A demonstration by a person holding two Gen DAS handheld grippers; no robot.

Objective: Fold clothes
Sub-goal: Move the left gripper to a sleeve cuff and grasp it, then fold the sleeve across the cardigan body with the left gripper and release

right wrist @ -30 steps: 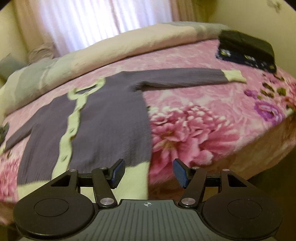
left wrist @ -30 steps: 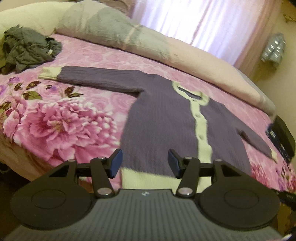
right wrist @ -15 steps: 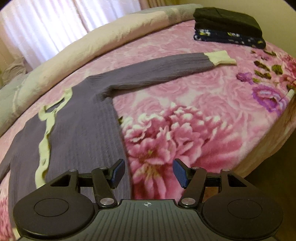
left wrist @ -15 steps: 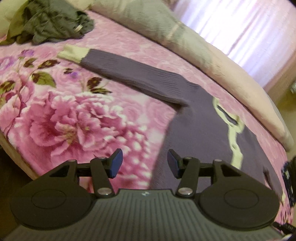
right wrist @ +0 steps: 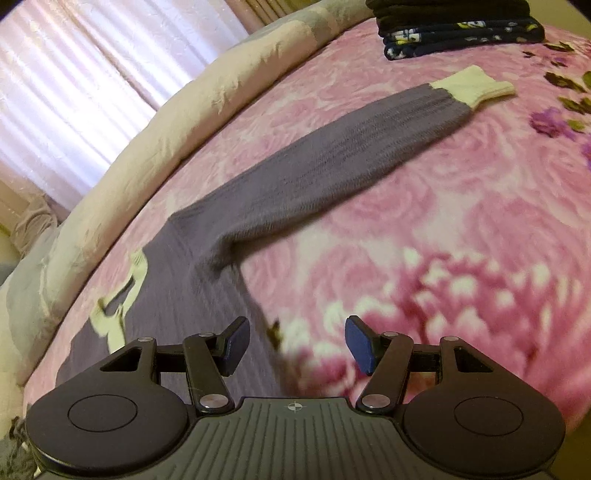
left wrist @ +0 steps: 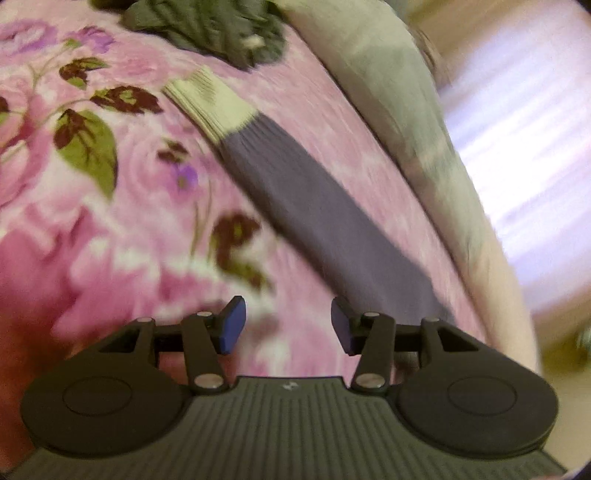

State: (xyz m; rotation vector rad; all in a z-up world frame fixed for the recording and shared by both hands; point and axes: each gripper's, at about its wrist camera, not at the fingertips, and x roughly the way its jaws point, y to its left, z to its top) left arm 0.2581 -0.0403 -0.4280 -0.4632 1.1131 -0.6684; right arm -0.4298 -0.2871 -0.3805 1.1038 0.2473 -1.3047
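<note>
Cardigan (right wrist: 177,295): purple knit with pale trim, lying flat and unfolded on the pink floral bedspread (right wrist: 461,229), both sleeves stretched straight out to the sides.

Left gripper (left wrist: 287,325): jaws spread wide, nothing between the pads. It hangs over the bedspread; the left sleeve (left wrist: 314,214) starts just ahead of and beside its right finger and runs away forward-left to a pale cuff (left wrist: 210,99). Beyond that cuff lies a crumpled dark garment (left wrist: 207,26), unfolded.

Right gripper (right wrist: 297,345): jaws likewise wide apart and empty. The cardigan's side edge lies just ahead of its left finger; the right sleeve (right wrist: 332,162) extends forward-right, well clear of the pads, ending in a pale cuff (right wrist: 472,86). Farther ahead sits a stack of folded dark clothes (right wrist: 458,33).

Step in hand, as a judgement: each gripper is lined up on its own sleeve, which suits a sleeve fold inward across the body.

Next move calls for:
- lowering each gripper to the fabric near cuff or mid-sleeve;
- pinching the knit only, not the bedspread beneath;
- carrying each sleeve across the body without dragging the panel out of square.

The left view is motion-blurred; exact clearance above the fabric cannot be read.
</note>
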